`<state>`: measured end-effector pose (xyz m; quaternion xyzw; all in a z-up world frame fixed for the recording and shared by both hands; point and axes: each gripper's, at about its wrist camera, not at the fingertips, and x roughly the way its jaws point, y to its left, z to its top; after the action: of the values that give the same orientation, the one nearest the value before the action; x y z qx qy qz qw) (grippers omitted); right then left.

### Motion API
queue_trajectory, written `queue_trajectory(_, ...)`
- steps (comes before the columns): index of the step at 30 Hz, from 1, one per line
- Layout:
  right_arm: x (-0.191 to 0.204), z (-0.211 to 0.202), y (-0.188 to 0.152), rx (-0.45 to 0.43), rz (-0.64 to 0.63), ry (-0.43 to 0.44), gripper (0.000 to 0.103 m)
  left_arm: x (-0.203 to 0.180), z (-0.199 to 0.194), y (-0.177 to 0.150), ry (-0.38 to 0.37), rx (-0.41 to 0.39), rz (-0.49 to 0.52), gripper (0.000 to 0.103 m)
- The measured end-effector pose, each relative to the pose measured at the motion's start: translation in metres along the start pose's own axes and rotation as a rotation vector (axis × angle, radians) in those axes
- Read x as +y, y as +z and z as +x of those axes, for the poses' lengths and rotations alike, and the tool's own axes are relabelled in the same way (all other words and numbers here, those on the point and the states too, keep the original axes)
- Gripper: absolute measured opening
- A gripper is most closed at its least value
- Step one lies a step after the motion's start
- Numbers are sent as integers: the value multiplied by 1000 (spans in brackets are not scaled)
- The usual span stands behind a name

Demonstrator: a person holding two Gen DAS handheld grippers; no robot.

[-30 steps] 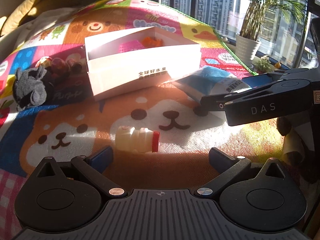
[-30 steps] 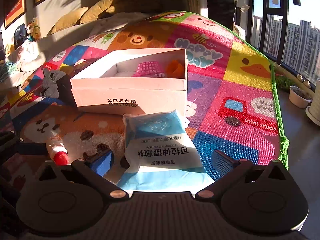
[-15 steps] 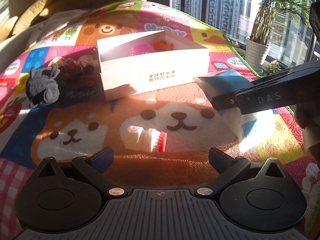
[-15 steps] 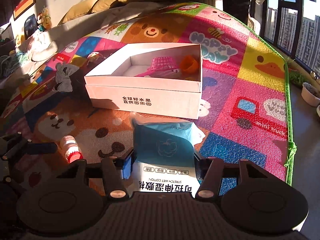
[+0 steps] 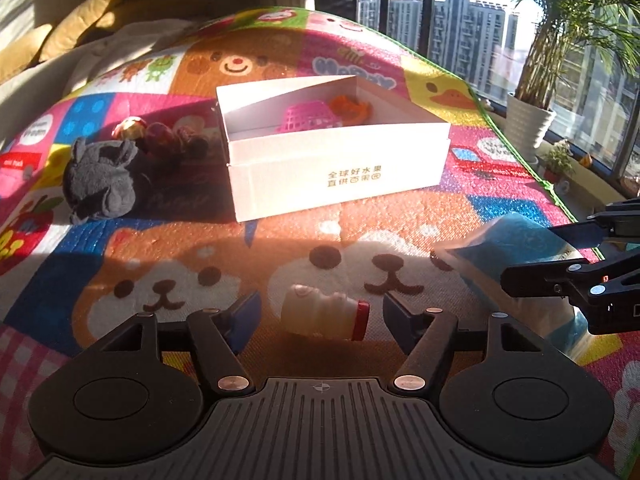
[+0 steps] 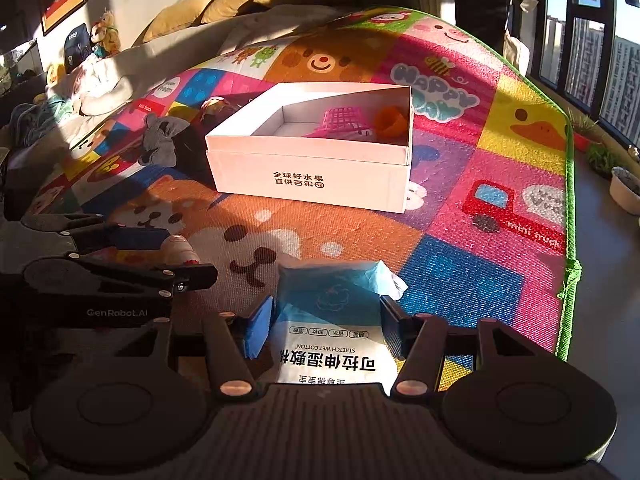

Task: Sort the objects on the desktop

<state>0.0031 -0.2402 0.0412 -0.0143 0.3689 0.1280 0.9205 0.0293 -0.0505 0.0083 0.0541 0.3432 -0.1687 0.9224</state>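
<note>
**Left wrist and right wrist views: two grippers low over a play mat**

Left wrist view shows the left gripper (image 5: 318, 314) down by the mat (image 5: 168, 240). Its two fingers are apart, with a little bottle (image 5: 325, 317) lying on its side between them. The bottle has a red cap pointing right. The blue pads are near the bottle but I cannot see them touching it, so this gripper is open

Far behind the bottle sits a white box (image 5: 340, 172) with no lid. A pink basket (image 5: 308, 118) and an orange thing (image 5: 350, 106) lie inside it, at the far right end. Left of the box is a gray soft toy (image 5: 100, 184) on the mat

Right wrist view shows the right gripper (image 6: 326, 328) squeezing a blue and white packet of wipes (image 6: 332, 320). Both fingers press on the sides of the packet. The packet is near the camera, on the near side of the box (image 6: 312, 176). The left gripper (image 6: 176, 258) and the bottle (image 6: 178, 249) are off to the left
</note>
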Motion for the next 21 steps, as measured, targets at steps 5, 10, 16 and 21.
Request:
queue_trajectory(5,0,8,-2,18,-5,-15,69,-3,3,-1,-13,10,10,72)
queue_trajectory(10,0,16,-1,52,10,-2,61,-5,4,-2,-15,10,27,71)
queue_trajectory(16,2,11,-2,60,7,-10,52,-8,0,-2,-25,7,50,48)
queue_trajectory(21,6,0,-7,52,1,-19,52,-14,-15,-6,-32,-14,65,48)
